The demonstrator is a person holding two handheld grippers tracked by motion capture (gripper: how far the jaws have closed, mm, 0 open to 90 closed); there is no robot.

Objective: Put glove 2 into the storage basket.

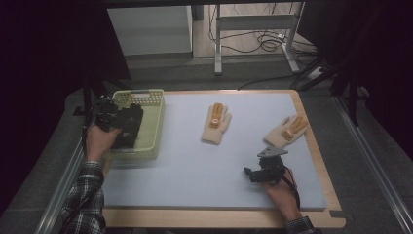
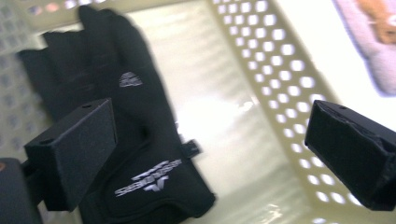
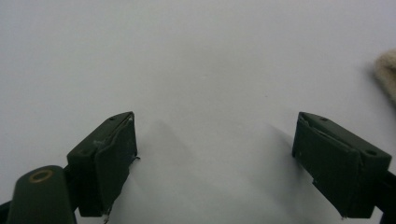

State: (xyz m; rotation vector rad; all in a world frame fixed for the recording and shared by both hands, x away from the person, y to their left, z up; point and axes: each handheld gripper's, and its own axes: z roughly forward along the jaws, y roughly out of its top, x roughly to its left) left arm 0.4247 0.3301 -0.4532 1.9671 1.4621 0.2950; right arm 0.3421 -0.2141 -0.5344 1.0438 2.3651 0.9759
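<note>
Below left tool (image 2: 210, 154), black glove (image 2: 121, 121).

Dim high view, blurred overexposed left gripper view

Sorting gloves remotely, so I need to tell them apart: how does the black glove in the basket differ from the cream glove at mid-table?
The black glove is dark with a white printed logo; the cream glove is pale knit with orange fingers and an orange patch. The black glove lies inside the yellow-green basket, under the open left gripper; the cream glove lies on the bare mat, away from both grippers. Both lie flat and unheld.
</note>
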